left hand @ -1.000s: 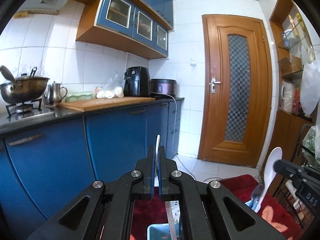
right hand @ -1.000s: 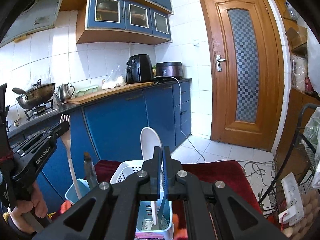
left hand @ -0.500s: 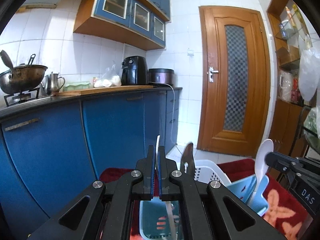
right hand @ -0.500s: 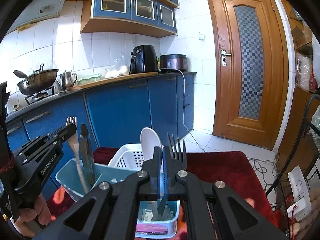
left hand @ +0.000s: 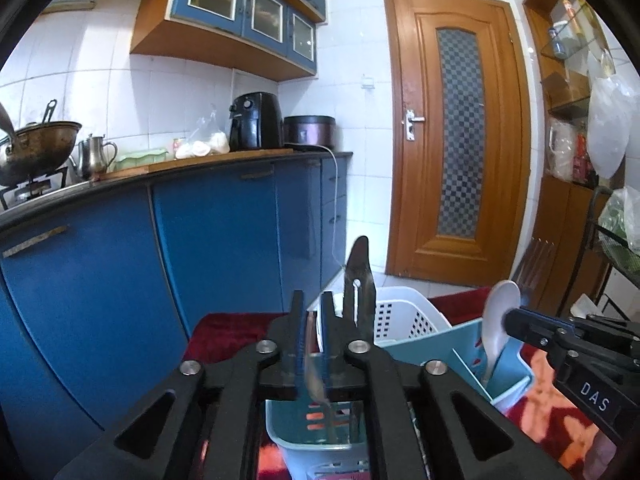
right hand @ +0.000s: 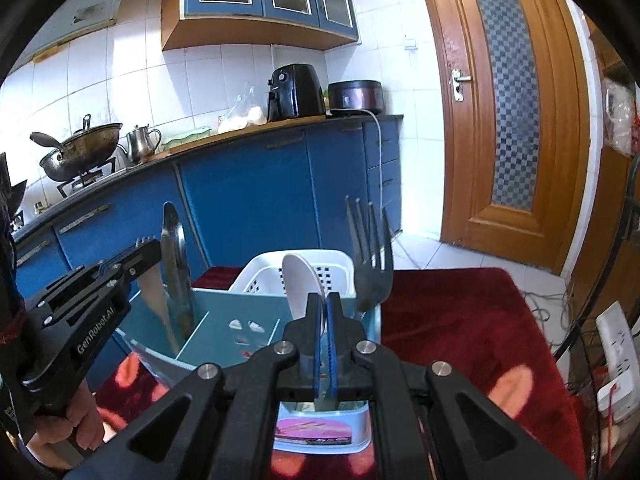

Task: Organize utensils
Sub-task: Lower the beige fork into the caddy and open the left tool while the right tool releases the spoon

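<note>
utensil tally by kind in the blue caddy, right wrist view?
Forks: 2, a wooden fork and a dark metal fork
Spoons: 1, a white spoon
Knives: 1, a knife
Total: 4, all standing in the blue caddy

A narrow kitchen with white-tiled walls (left hand: 132, 92): blue base cabinets (left hand: 216, 232) run under a dark surface (right hand: 280, 124) holding a black air fryer (left hand: 254, 122), a rice cooker (right hand: 356, 98), a steel teapot (right hand: 142, 142) and a wok on a gas burner (right hand: 80, 154). Blue glass-fronted wall cupboards (left hand: 248, 8) hang above. A wooden door with a checkered glass panel (left hand: 460, 140) stands shut, beside open wooden shelves (left hand: 568, 92). Pale floor tiles (right hand: 424, 250) meet a red patterned rug (right hand: 472, 320); daylight brightens the tiles.
</note>
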Demonstrator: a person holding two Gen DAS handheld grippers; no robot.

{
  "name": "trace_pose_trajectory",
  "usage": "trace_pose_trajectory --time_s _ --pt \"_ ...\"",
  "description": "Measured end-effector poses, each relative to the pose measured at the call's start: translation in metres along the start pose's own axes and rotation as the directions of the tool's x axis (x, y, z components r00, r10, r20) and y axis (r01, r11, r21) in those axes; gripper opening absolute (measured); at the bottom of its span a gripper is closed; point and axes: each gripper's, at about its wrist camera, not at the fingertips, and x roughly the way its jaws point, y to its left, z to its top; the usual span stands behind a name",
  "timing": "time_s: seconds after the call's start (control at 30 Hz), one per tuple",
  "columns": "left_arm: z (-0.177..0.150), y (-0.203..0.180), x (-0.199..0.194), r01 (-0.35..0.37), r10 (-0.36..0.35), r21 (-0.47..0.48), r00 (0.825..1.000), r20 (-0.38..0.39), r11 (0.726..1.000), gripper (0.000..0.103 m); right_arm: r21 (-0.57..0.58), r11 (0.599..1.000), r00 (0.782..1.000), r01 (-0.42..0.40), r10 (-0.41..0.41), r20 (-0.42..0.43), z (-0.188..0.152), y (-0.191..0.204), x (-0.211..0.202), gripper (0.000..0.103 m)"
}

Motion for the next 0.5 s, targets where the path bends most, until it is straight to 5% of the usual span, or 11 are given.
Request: trace_pose_trajectory --time_s 0.13,0.5 --pt "-0.001 -0.004 -0.004 -0.005 0.005 0.017 1.000 -0.019 1.000 0.019 0.011 1.000 1.000 -0.026 0.026 -0.008 -0.001 0.000 -0.002 0.019" --pt "0.008 -0.009 -0.028 0.042 -0.041 0.016 0.998 -0.038 0.999 0.027 0.037 0.997 0.998 -0.061 0.060 0.024 0.004 0.001 -0.029 0.034"
